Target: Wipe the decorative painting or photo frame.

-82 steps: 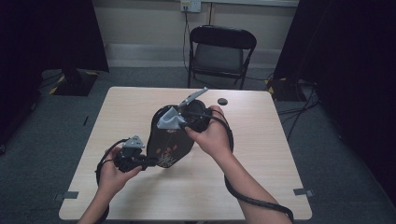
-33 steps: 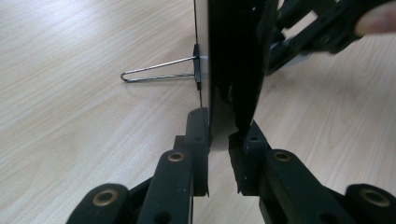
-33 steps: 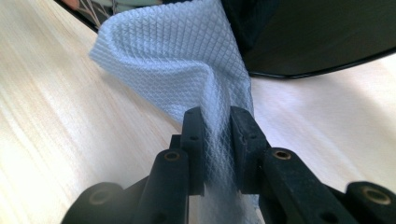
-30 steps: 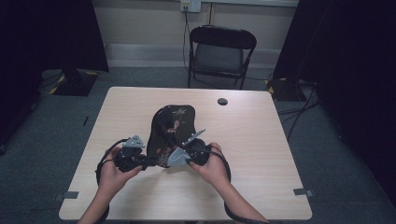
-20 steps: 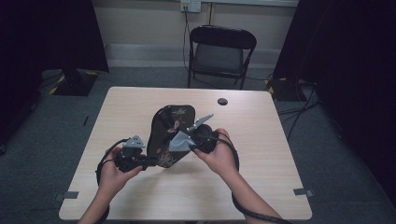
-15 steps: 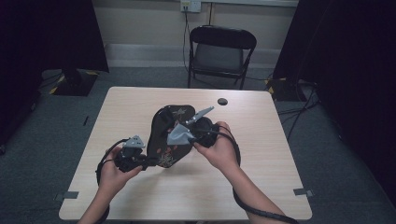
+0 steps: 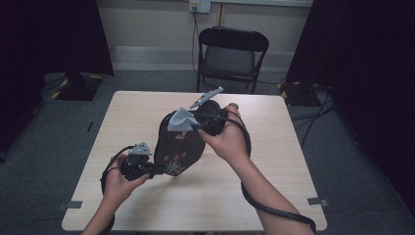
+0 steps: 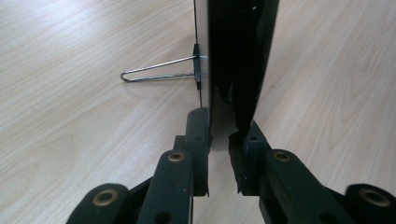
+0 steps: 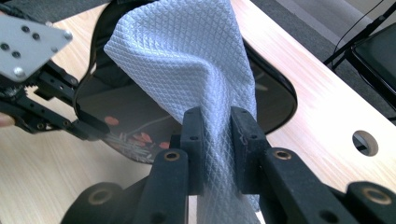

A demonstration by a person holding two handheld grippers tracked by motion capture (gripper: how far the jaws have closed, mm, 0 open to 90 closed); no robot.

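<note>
Your left gripper clamps the black glossy mirror with red flowers by its lower edge, propped upright on the counter (steadied for wiping); your right gripper pinches the grey waffle-weave cloth against its upper face.

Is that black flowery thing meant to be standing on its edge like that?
It looks deliberate: the left hand-held gripper clamps the black flowered mirror upright by its edge, while the right hand-held gripper pinches a grey cloth. Nothing seems spilled or broken.
</note>
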